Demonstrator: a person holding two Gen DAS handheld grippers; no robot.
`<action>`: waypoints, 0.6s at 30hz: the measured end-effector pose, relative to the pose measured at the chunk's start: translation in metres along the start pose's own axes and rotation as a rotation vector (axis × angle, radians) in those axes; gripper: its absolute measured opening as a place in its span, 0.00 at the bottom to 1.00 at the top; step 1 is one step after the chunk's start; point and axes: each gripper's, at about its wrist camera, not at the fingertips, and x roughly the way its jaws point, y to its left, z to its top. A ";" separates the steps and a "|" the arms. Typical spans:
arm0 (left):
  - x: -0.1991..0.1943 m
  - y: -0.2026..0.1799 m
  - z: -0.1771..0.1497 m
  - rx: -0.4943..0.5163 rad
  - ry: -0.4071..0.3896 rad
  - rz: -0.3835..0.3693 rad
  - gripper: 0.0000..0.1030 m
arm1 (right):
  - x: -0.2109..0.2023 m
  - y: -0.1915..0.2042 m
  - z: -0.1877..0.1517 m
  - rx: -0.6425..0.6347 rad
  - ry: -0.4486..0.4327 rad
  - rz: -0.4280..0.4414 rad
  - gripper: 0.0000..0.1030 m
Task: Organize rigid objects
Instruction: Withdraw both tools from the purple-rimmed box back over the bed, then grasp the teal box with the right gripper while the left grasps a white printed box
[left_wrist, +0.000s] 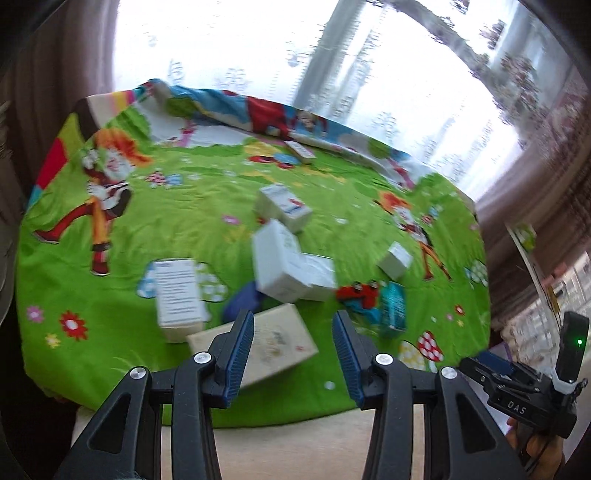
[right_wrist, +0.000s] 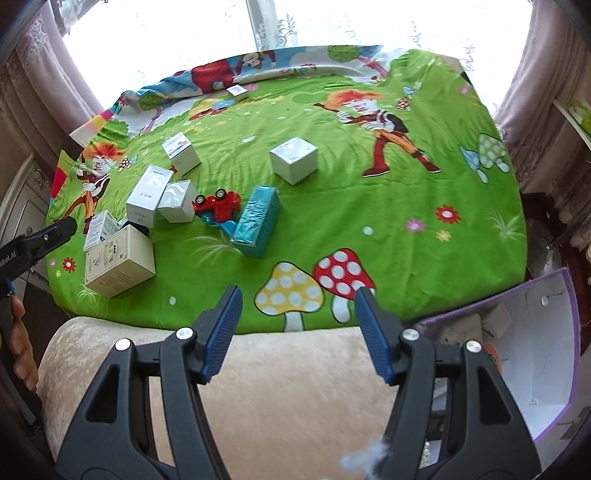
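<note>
Several boxes lie on a green cartoon cloth. A cream box lies nearest the front left; my left gripper is open and hovers just above it, empty. Behind it stand white boxes, a teal box and a red toy car. A white cube stands mid-cloth. My right gripper is open and empty over the cloth's front edge, near the mushroom prints.
An open purple-edged white box with small items inside stands at the lower right, beside the cloth. A beige cushion edge runs along the front. A small box lies at the far edge. Curtains and windows are behind.
</note>
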 end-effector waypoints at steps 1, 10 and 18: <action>0.000 0.007 0.002 -0.014 0.000 0.011 0.45 | 0.004 0.004 0.002 -0.008 0.007 0.004 0.65; 0.009 0.059 0.023 -0.132 0.028 0.123 0.45 | 0.024 0.027 0.022 -0.046 0.019 0.009 0.65; 0.043 0.074 0.026 -0.171 0.104 0.180 0.55 | 0.055 0.042 0.040 -0.060 0.047 -0.012 0.65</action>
